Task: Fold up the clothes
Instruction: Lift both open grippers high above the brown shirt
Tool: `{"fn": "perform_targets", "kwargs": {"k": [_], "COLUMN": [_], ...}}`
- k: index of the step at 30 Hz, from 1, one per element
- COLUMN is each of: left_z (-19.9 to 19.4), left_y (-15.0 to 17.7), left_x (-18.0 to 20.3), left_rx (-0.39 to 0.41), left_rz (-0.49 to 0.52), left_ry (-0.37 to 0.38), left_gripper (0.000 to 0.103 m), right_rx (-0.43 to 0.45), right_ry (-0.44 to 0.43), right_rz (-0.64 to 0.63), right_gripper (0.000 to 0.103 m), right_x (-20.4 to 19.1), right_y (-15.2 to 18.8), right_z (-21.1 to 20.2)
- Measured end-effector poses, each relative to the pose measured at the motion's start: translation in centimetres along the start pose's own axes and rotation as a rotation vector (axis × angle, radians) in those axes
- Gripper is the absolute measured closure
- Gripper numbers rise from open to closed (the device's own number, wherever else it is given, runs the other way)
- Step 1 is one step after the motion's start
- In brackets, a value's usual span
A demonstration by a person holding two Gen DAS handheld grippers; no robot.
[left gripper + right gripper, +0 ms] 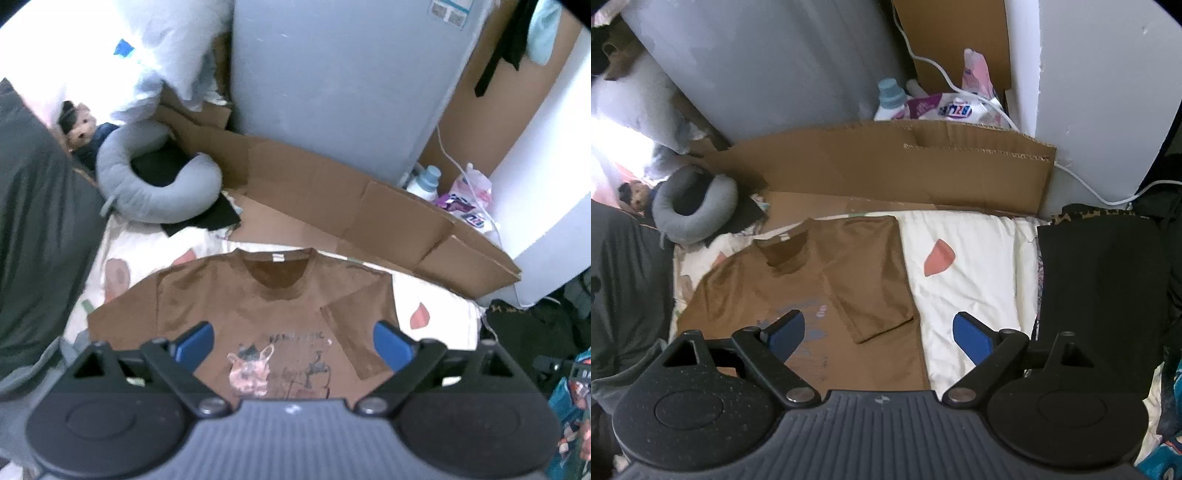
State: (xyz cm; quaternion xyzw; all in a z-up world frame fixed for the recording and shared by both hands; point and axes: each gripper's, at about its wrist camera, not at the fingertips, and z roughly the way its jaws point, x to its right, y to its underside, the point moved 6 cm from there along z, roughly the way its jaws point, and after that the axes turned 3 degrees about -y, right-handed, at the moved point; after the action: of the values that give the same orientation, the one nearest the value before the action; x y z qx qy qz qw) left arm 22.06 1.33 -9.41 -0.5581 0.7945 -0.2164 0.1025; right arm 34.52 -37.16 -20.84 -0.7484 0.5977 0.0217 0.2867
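Note:
A brown T-shirt (236,306) with a printed cartoon lies face up on a cream bedspread (436,299), collar toward the far side. Its right sleeve (354,332) is folded inward over the chest; the left sleeve (122,314) is spread out flat. My left gripper (293,345) hovers open above the shirt's print, blue pads wide apart, nothing between them. In the right wrist view the same shirt (798,288) shows its folded sleeve (875,306). My right gripper (879,334) hangs open over the shirt's right edge, empty.
Flattened cardboard (332,199) leans along the far side of the bed against a grey panel (332,81). A grey neck pillow (155,177) and a doll (79,129) lie far left. Black clothing (1100,295) sits on the right. Detergent bottles (923,103) and a white cable stand behind the cardboard.

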Motion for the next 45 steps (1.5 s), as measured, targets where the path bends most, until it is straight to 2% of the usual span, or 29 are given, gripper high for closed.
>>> {"fn": "perform_targets", "kwargs": {"k": [13,20,29,45], "left_z": [-7.3,-8.2,-5.4,2.4], "left_y": [4.2,5.4,6.9,9.5], "left_x": [-3.7,-6.2,-10.3,-17.6], "left_rx": [-0.023,-0.013,-0.018,-0.051], "left_rz": [-0.034,-0.064,-0.085,-0.108], "left_ry": [-0.086,-0.088,-0.082,-0.066], "left_gripper": [0.007,0.005,0.005,0.005], "right_rx": [-0.013,-0.025,-0.028,-0.082], "right_ry": [-0.060,-0.076,-0.044,0.028], "right_rz": [0.024,0.008,0.005,0.007], "right_gripper": [0.010,0.010,0.010,0.010], "right_x": [-1.1,-3.1,-6.1,-11.3], "right_y": [2.0,3.0,3.3,5.1], "right_z": [-4.5,-5.0,-2.8,4.3]}}
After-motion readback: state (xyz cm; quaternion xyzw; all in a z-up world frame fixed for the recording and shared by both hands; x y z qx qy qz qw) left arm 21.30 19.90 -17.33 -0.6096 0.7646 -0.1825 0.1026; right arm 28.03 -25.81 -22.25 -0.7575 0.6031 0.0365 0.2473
